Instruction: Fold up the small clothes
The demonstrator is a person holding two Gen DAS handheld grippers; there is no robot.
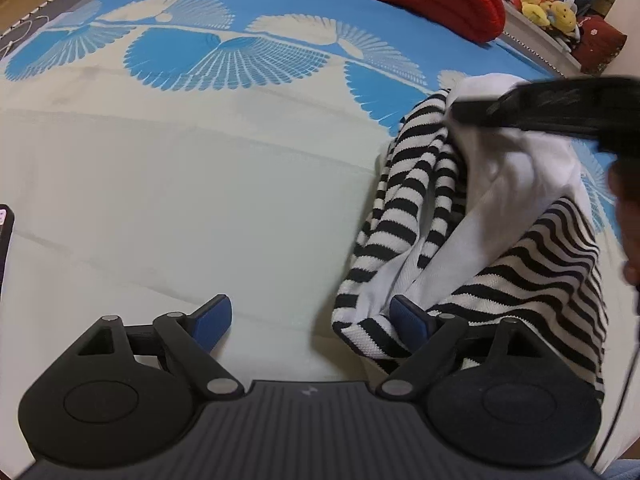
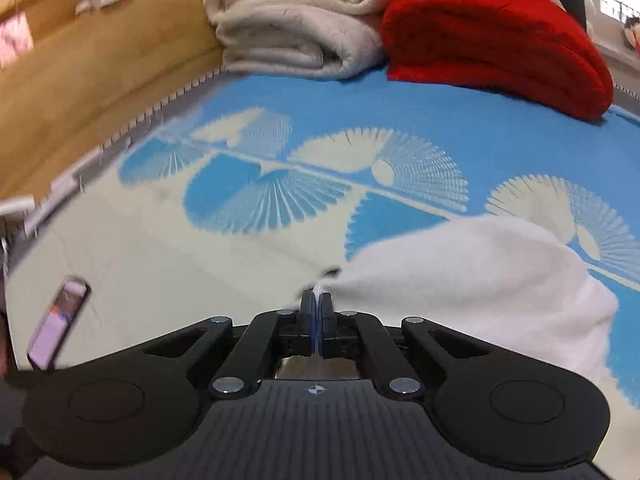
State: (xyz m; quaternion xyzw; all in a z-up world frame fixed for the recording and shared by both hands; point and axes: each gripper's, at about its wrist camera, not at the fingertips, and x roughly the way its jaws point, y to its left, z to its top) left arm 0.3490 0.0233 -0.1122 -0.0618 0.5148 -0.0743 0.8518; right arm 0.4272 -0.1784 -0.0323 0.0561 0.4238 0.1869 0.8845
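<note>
The black-and-white striped knit garment with white lining (image 1: 472, 216) is bunched at the right of the left wrist view on the blue-and-cream patterned bed cover (image 1: 160, 184). The left hand-held gripper (image 1: 308, 324) stands wide, its right pad touching the hem. The right hand-held gripper (image 2: 316, 304) is clamped on the garment's white edge, lifted at upper right.

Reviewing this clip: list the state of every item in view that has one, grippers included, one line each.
Left gripper: open, one pad beside the garment's edge, nothing gripped.
Right gripper: shut on the garment's white fabric.
Striped garment: bunched, partly lifted, not folded.
Red blanket: folded, at the bed's far end.
White blanket: folded, beside the red one.
Phone: screen lit, lying on the bed.
</note>
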